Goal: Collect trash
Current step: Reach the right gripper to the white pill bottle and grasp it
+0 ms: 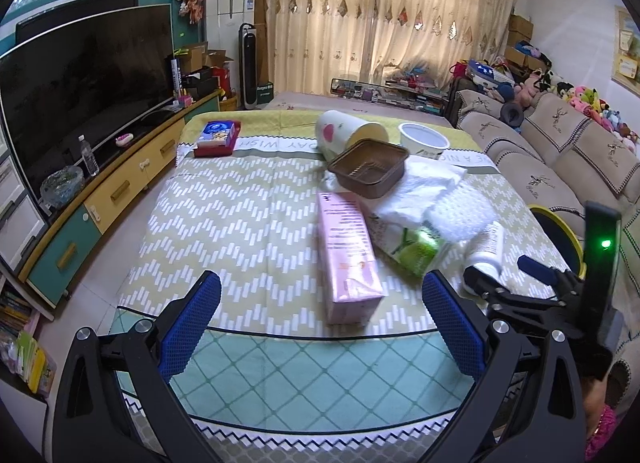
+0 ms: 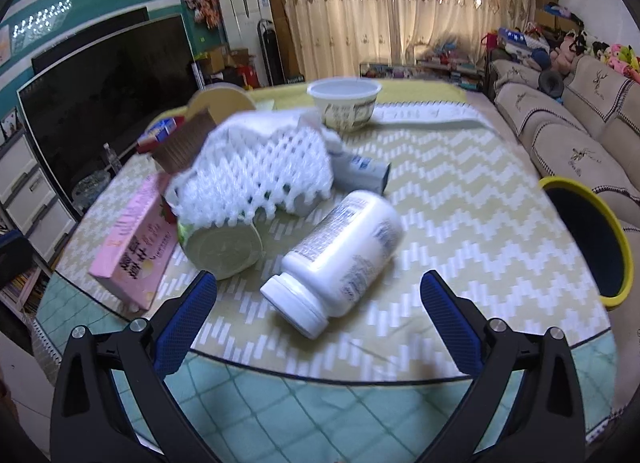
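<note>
Living room, trash sweep | we hold both tongs wide and empty | right gripper (image 2: 318,303) lines up on white bottle (image 2: 340,255) | left gripper (image 1: 320,315) faces pink box (image 1: 348,259) | yellow-rimmed bin (image 2: 592,239) waits beside table

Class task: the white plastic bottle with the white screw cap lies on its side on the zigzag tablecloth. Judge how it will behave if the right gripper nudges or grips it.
The white plastic bottle lies on its round side, so a nudge would probably roll it. Its smooth, hard-looking wall should resist squeezing but may slip. The open right gripper looks wide enough.

left claw (image 1: 321,317) and right claw (image 2: 319,313) both spread wide, level.
</note>
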{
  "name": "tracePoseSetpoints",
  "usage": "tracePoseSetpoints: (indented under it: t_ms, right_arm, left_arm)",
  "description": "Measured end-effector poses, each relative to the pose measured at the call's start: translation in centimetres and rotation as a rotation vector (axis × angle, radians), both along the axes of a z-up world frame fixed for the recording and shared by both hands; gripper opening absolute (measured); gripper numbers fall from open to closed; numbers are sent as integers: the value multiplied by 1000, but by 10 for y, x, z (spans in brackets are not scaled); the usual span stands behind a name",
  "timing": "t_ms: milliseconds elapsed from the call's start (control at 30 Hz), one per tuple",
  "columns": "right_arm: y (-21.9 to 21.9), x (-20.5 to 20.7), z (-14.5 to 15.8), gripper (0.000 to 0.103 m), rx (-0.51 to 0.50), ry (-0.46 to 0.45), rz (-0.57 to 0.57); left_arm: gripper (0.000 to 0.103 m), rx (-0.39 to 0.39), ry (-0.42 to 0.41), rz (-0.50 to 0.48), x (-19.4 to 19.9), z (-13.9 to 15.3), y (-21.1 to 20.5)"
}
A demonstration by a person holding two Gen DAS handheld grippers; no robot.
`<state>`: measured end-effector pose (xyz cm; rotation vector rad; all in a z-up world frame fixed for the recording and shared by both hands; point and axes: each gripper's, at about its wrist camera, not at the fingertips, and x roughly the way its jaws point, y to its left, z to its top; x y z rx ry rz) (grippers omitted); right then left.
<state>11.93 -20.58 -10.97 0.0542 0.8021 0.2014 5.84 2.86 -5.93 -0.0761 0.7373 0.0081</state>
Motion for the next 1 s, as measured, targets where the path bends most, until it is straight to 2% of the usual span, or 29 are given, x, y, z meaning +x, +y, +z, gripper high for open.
tracePoseSetpoints:
  t_ms: [233, 333, 533, 567, 667, 833, 867, 900, 1000]
  right_arm:
    - [-13, 11, -15, 97, -49, 55, -39]
    - [-28, 9, -13, 97, -55, 45, -68]
    - [-49, 11, -11, 96, 14, 39, -75]
    - [-49, 12, -12, 94, 30, 46, -63]
    - [-45, 16, -14, 75, 58, 77, -49]
    - [-39, 20, -12, 65, 48, 80, -72]
    - [-40, 21, -12, 53, 43, 80, -77]
    - [-41, 22, -12, 49, 42, 82, -79]
    - [-46, 21, -12, 48, 59, 81, -72]
  left_arm:
    - [99, -20, 25, -6, 12, -12, 5]
    - [99, -28, 39, -12, 14, -16, 3]
    - [99, -31, 48, -25, 18, -21, -3]
    - [99, -29, 49, -28, 19, -21, -5]
    - [99, -20, 48, -36, 19, -22, -9]
    - [99, -9, 51, -42, 20, -23, -12]
    - [99, -8, 52, -41, 21, -23, -12]
    - [99, -6, 52, -39, 21, -23, -12]
    - [99, 2, 50, -34, 21, -22, -12]
